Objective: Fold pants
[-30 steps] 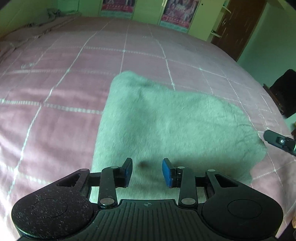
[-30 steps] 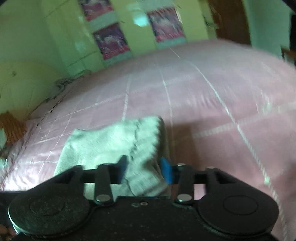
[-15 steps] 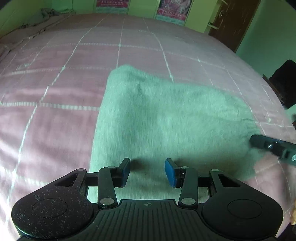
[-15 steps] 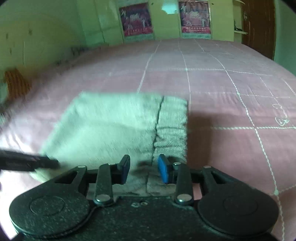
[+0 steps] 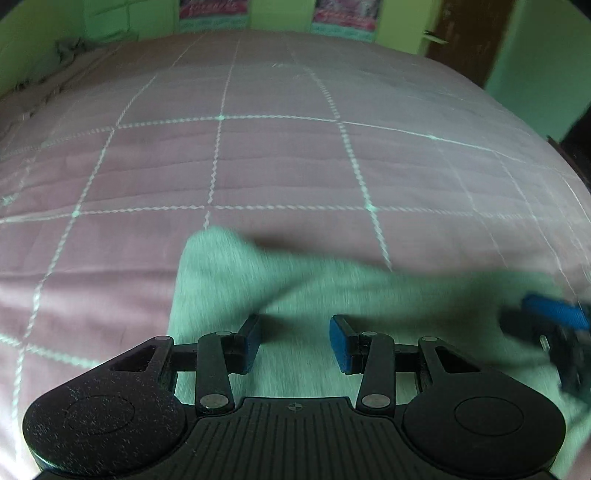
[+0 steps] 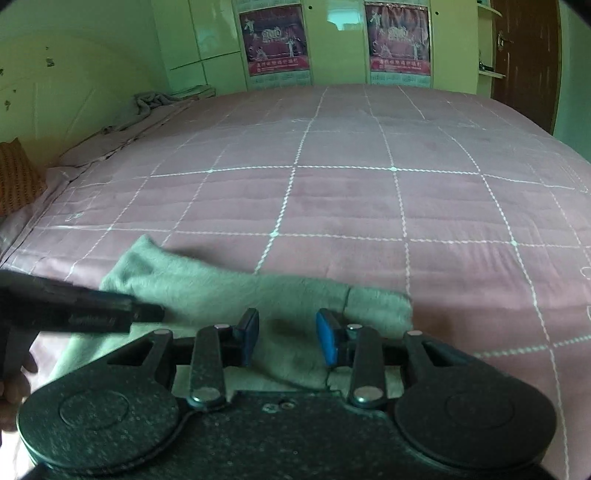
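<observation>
pants: folded, soft, fuzzy, light, floppy, on bed near its front edge | left hand-held gripper: partly open, holding nothing | right hand-held gripper: partly open, over pants, empty | grab: pinch thick folded edge

We find print in only one place: two dark red rectangular paper posters hanging on the pale green cupboard doors at the twelve o'clock end of the room, beyond the pink quilted bedspread. On each poster we can make out large pale digits across the middle that look like "2010", though we cannot be certain of them. Under the digits runs a red band with a line of small pale characters, too small for us to read. In the left wrist view the same posters are blurred, and we read nothing there.
</observation>
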Tool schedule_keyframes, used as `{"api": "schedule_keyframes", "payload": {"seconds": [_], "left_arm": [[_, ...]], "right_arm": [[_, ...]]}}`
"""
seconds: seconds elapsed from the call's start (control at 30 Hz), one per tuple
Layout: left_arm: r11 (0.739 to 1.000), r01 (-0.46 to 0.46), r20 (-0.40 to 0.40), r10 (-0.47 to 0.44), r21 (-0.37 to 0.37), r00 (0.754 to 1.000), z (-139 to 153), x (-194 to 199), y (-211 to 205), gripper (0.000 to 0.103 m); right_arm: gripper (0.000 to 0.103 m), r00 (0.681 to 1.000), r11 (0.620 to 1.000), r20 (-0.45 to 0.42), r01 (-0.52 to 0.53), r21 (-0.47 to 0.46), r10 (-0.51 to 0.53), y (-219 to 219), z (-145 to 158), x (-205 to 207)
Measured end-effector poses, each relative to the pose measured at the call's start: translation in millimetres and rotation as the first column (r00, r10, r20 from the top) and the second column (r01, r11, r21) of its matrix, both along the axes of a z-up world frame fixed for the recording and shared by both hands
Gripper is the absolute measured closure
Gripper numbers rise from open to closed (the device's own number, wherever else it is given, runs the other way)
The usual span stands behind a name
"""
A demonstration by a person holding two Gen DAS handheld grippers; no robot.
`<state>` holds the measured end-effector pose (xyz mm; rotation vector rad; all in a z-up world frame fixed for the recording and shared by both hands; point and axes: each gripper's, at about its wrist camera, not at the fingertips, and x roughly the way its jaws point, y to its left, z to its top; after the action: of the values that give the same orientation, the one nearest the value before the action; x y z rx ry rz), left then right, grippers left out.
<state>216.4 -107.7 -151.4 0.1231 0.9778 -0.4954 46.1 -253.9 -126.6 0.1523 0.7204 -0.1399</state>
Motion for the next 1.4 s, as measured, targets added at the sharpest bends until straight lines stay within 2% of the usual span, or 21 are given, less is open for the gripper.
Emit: {"api": "schedule_keyframes", "payload": {"seconds": [0.17, 0.3, 0.43, 0.5, 0.57, 0.67, 0.77, 1.03, 1.13, 1.4], "left_arm": [[1.0, -0.015, 0.01, 0.014, 0.008, 1.0, -11, 17, -17, 0.061], [0.999, -0.008, 0.041, 0.006, 0.036, 0.999, -12, 7, -19, 0.061], [0.999, 0.002, 0.04, -0.003, 0.037, 0.999, -3, -17, -7, 0.061], [0.999, 0.015, 0.077, -0.019, 0.047, 0.997, 0, -38, 1, 0.061], [0.997, 0.029, 0.101, -0.036, 0.067, 0.994, 4, -56, 7, 0.06], [0.997, 0.035, 0.077, -0.041, 0.07, 0.996, 3, -80, 16, 0.052], [0.996, 0.039, 0.085, -0.046, 0.084, 0.995, 2, -100, 21, 0.051], [0.996, 0.026, 0.084, -0.033, 0.081, 0.996, 3, -128, 33, 0.05], [0.997, 0.017, 0.082, -0.023, 0.075, 0.996, 2, -138, 37, 0.049], [0.998, 0.008, 0.091, -0.014, 0.068, 0.996, 3, -152, 47, 0.049]], "right_arm": [[0.072, 1.0, 0.999, -0.021, -0.002, -0.036, 0.001, 0, -18, 8], [0.072, 0.999, 0.994, -0.024, -0.025, -0.106, 0.023, 7, -30, 6], [0.069, 0.999, 0.995, -0.033, -0.037, -0.092, 0.034, 11, -18, -2], [0.068, 0.999, 0.996, -0.004, -0.047, -0.07, 0.047, 16, -6, -15], [0.067, 0.998, 0.994, 0.009, -0.062, -0.085, 0.063, 26, -1, -29], [0.067, 0.995, 0.988, -0.055, -0.093, -0.127, 0.086, 36, -20, -41], [0.067, 0.996, 0.987, -0.047, -0.084, -0.139, 0.079, 41, -24, -54], [0.067, 0.996, 0.993, -0.053, -0.08, -0.088, 0.075, 43, -16, -78], [0.066, 0.995, 0.99, -0.048, -0.088, -0.111, 0.083, 50, -18, -92], [0.064, 0.996, 0.992, -0.046, -0.083, -0.099, 0.079, 59, -15, -112]]}}
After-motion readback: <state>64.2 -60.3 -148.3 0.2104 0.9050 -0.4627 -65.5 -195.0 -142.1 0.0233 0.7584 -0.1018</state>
